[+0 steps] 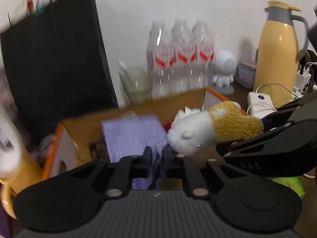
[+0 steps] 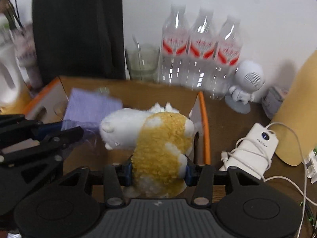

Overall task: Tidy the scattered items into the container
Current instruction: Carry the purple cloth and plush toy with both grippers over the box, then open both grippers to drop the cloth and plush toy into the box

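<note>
Plush toy (image 2: 158, 138) sits pinched in my right gripper (image 2: 158, 171) above the cardboard box (image 2: 138, 91); my left gripper (image 1: 156, 158) nips the purple cloth (image 1: 132, 134). I'd lower both well inside before letting go.

Black gripper (image 2: 158, 170) with blue pads, silver screws.

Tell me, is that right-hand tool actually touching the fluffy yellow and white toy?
Touching. In the right wrist view the right tool has a blue pad pressed into each side of the plush toy, squeezing its yellow body.
</note>
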{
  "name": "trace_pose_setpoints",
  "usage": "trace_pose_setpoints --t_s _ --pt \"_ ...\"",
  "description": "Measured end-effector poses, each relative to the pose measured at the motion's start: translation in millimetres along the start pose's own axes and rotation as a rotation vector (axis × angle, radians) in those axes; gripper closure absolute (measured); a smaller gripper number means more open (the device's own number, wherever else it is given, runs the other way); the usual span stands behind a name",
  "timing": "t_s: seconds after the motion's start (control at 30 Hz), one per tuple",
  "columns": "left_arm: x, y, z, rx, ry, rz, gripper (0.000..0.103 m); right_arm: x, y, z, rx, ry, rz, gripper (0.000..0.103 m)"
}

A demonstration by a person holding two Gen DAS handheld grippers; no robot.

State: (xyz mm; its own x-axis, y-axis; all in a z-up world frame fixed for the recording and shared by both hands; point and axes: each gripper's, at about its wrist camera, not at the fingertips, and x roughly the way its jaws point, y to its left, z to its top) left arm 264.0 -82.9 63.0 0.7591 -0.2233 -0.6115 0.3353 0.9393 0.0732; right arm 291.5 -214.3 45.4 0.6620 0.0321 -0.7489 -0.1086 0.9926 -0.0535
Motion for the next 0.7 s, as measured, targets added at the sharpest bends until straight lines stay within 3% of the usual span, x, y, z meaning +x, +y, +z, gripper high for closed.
trace_pose_setpoints --t_s 0.07,0.17,0.27,0.33,0.4,0.47,0.57,0.7 --pt "5 12 0 -0.053 0.038 -0.06 0.08 13 -1 1 0.004 0.049 -0.01 0.054" --pt "-6 25 -1 -0.087 0.019 -0.067 0.055 26 -4 5 0.022 0.12 0.003 0.051" --pt "-16 39 6 -0.132 0.031 -0.075 0.052 18 -5 8 0.022 0.113 0.006 0.046" --pt "-23 50 16 -0.164 0.045 -0.051 0.039 6 -8 13 0.048 0.101 0.021 0.039" --pt "-28 57 29 -0.179 0.057 -0.037 0.018 -7 -13 22 0.088 0.093 0.046 0.034" --pt "-36 64 40 -0.185 0.074 -0.031 0.014 -17 -19 33 0.125 0.093 0.074 0.034" --pt "-49 68 53 -0.199 0.089 -0.006 0.0 -36 -26 49 0.185 0.111 0.122 0.03" --pt "-63 66 58 -0.182 0.129 0.105 0.0 -69 -30 59 0.249 0.102 0.163 0.024"
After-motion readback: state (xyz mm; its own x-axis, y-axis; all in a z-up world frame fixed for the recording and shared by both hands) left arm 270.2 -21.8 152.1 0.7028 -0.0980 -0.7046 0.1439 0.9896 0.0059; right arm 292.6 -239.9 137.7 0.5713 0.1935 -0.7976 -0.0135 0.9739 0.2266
